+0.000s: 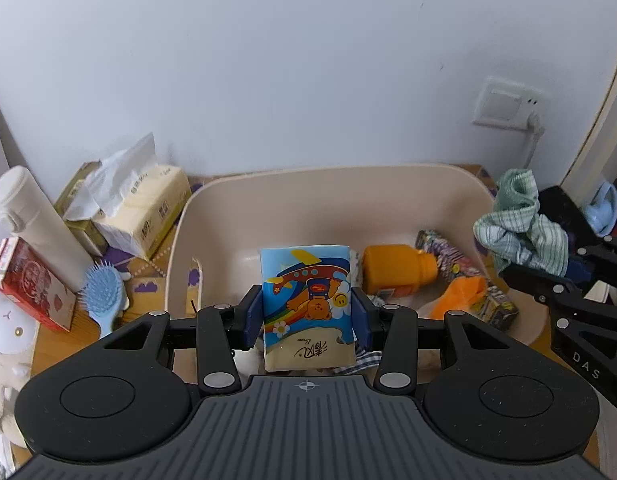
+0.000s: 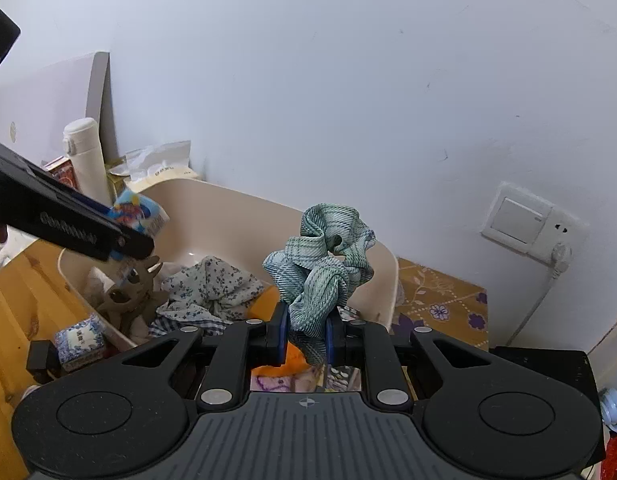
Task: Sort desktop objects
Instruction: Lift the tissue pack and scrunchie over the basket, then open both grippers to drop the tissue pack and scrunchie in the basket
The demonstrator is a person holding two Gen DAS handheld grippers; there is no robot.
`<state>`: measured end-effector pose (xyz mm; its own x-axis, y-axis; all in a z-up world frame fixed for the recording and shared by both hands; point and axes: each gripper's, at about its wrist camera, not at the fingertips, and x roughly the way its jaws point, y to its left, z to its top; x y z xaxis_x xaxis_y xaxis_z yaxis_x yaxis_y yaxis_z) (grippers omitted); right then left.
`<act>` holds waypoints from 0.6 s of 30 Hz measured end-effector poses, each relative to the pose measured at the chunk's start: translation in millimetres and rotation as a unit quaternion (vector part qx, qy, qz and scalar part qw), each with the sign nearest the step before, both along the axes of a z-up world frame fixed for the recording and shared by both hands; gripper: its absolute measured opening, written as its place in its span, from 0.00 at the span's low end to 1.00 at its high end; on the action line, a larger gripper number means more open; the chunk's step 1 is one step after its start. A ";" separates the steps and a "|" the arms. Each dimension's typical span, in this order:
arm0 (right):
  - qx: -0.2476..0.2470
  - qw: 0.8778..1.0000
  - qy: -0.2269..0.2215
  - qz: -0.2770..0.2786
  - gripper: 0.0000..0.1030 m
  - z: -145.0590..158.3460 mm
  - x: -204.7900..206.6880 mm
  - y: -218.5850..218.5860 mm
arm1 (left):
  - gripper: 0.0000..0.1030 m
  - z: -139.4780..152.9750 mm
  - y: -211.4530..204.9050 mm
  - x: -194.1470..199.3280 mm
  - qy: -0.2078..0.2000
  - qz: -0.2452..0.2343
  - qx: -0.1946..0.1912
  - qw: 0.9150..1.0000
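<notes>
Left gripper (image 1: 307, 312) pinches a tissue pack (image 1: 307, 300) upright over the beige bin (image 1: 388, 184); right gripper (image 2: 306, 334) clamps a green plaid scrunchie (image 2: 320, 256) above the same bin's far side. Carry step, by my read — both loads over the bin. Next: lower, spread jaws, drop clear of the orange bottle (image 1: 396, 268).

**Plastic, cloth, wood**

The tissue pack (image 1: 308, 304) has a glossy printed film wrap. The scrunchie (image 2: 320, 264) is soft woven plaid cloth. The bin (image 1: 336, 184) is smooth, matt cream plastic. The surface (image 2: 16, 304) shows grained wood. Both grippers are matt black plastic, ribbed on top.
</notes>
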<state>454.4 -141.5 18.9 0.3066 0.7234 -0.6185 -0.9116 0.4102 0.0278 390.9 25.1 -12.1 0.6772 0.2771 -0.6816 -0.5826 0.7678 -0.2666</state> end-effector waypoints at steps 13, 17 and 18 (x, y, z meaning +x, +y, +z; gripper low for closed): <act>-0.044 0.998 0.053 0.013 0.16 -30.4 4.2 34.0 | 0.45 -34.0 15.6 24.6 0.042 -0.004 -0.030 0.999; -0.060 0.996 0.061 0.014 0.20 -38.6 3.3 40.5 | 0.45 -37.8 15.2 31.6 0.052 -0.007 -0.031 0.998; -0.062 0.996 0.062 0.012 0.24 -39.9 2.7 41.4 | 0.45 -38.5 15.2 33.2 0.056 -0.012 -0.034 0.998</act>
